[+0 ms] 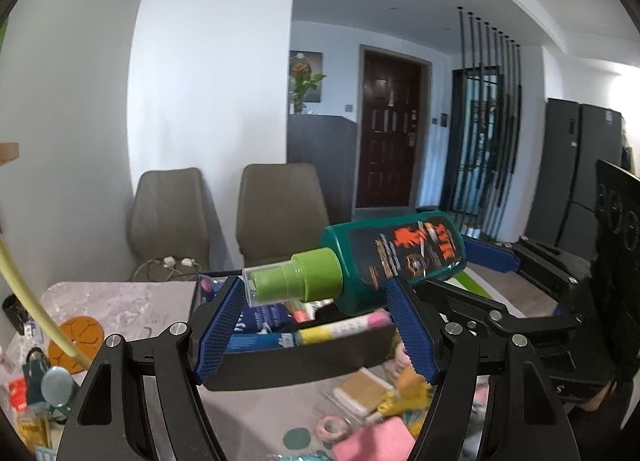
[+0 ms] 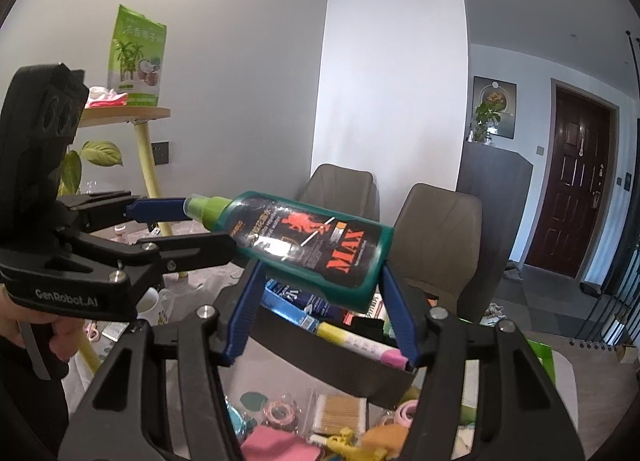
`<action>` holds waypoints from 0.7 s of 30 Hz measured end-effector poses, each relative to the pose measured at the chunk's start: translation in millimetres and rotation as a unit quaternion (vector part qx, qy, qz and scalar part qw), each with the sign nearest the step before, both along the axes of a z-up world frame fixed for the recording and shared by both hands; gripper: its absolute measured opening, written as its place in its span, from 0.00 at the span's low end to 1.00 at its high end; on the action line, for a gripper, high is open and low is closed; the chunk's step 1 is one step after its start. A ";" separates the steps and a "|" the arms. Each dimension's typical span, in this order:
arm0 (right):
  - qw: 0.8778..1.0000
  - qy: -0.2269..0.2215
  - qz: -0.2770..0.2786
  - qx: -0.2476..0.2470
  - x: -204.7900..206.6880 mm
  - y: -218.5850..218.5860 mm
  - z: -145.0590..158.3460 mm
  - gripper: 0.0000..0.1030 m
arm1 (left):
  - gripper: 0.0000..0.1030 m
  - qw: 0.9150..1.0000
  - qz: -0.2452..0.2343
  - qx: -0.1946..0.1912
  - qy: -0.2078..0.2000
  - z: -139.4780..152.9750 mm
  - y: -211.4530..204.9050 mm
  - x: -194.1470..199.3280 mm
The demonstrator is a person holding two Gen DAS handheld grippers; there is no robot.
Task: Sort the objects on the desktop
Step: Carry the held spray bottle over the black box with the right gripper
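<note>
Bottle, teal plastic, green spray cap under a clear cover, dark label lettered "MAX": held lying sideways in the air above the black storage box. Left gripper: blue fingers spread on either side of the cap and shoulder; contact cannot be told. Right gripper: blue fingers seen against the bottle's body near its base, one on each side; a firm pinch cannot be confirmed. Box contents: blue carton, yellow-and-pink tube. Tabletop items noted: tape rolls, cotton-swab case, pink sponge, orange coaster.
</note>
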State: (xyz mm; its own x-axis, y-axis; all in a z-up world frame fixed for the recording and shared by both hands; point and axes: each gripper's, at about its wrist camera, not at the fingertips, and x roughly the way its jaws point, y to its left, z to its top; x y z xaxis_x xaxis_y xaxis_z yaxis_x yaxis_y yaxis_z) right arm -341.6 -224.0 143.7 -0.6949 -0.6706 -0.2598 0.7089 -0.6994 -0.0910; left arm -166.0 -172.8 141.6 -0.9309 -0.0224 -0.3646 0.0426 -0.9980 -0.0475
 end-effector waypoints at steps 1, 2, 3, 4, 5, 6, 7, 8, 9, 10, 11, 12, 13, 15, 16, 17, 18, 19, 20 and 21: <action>1.000 -0.001 0.008 0.001 -1.7 -3.5 -0.3 0.62 | 0.71 1.000 0.007 0.000 -0.002 -1.4 -2.7 -6.1; 1.000 0.003 0.015 0.005 -2.4 -10.2 -1.4 0.69 | 0.71 1.000 0.014 -0.002 -0.003 -3.0 -4.6 -11.5; 1.000 0.018 0.003 0.013 -3.2 -15.9 -3.0 0.68 | 0.71 1.000 0.015 0.000 -0.003 -4.8 -7.7 -16.1; 0.999 0.025 -0.003 0.021 -7.1 -21.4 -5.2 0.72 | 0.71 1.000 0.011 0.010 -0.003 -7.4 -12.9 -22.1; 1.000 0.022 -0.003 0.020 -14.7 -24.7 -7.6 0.73 | 0.71 1.000 0.017 0.019 -0.010 -11.2 -17.9 -29.1; 1.000 0.003 0.003 0.010 -25.9 -26.9 -10.8 0.73 | 0.71 0.999 0.023 0.026 -0.013 -14.2 -22.4 -33.6; 1.000 -0.009 0.004 0.007 -34.3 -29.1 -14.1 0.71 | 0.71 0.999 0.028 0.030 -0.017 -18.3 -26.5 -40.2; 1.000 -0.016 0.002 0.003 -42.0 -32.0 -18.4 0.71 | 0.71 0.999 0.030 0.034 -0.021 -22.4 -29.7 -45.9; 1.000 -0.019 -0.002 0.004 -49.1 -36.3 -23.4 0.70 | 0.71 0.998 0.034 0.037 -0.026 -26.8 -33.0 -51.8; 1.000 -0.022 -0.004 0.007 -53.9 -40.4 -27.5 0.70 | 0.71 0.998 0.036 0.038 -0.028 -29.7 -35.6 -55.7; 1.000 -0.024 -0.005 0.009 -59.4 -44.2 -31.7 0.70 | 0.71 0.998 0.039 0.042 -0.031 -32.9 -39.5 -61.4; 0.999 -0.031 -0.006 0.008 -66.6 -47.8 -36.3 0.69 | 0.71 0.997 0.040 0.048 -0.034 -36.2 -43.6 -66.9; 0.999 -0.040 -0.007 0.008 -74.2 -51.6 -41.0 0.69 | 0.71 0.997 0.042 0.057 -0.037 -40.7 -49.2 -73.1; 0.999 -0.052 -0.009 0.007 -84.9 -57.7 -46.8 0.68 | 0.71 0.996 0.044 0.068 -0.044 -48.8 -56.6 -82.3; 0.998 -0.061 -0.011 0.007 -91.7 -61.4 -50.9 0.68 | 0.71 0.995 0.045 0.074 -0.049 -54.5 -59.9 -88.4; 0.997 -0.070 -0.012 0.008 -98.6 -65.7 -54.8 0.68 | 0.71 0.994 0.045 0.080 -0.053 -60.0 -63.4 -93.7; 0.996 -0.083 -0.014 0.011 -107.1 -69.9 -59.9 0.68 | 0.71 0.994 0.045 0.087 -0.055 -64.0 -65.6 -96.4; 0.995 -0.094 -0.016 0.015 -114.3 -73.6 -64.5 0.68 | 0.71 0.993 0.043 0.096 -0.060 -69.8 -70.0 -102.7; 0.995 -0.101 -0.017 0.014 -120.2 -75.7 -67.8 0.68 | 0.71 0.991 0.042 0.104 -0.068 -73.8 -74.4 -109.5; 0.994 -0.110 -0.015 0.009 -124.6 -77.5 -70.6 0.68 | 0.71 0.990 0.044 0.109 -0.072 -77.0 -78.0 -113.7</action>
State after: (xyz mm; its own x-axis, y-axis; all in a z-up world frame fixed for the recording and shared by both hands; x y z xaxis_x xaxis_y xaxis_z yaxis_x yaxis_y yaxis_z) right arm -466.3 -301.5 73.1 -0.6398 -0.6444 -0.4189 0.6921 -0.7200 0.0506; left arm -279.6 -250.8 64.6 -0.8672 -0.0067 -0.4980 0.1502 -0.9569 -0.2487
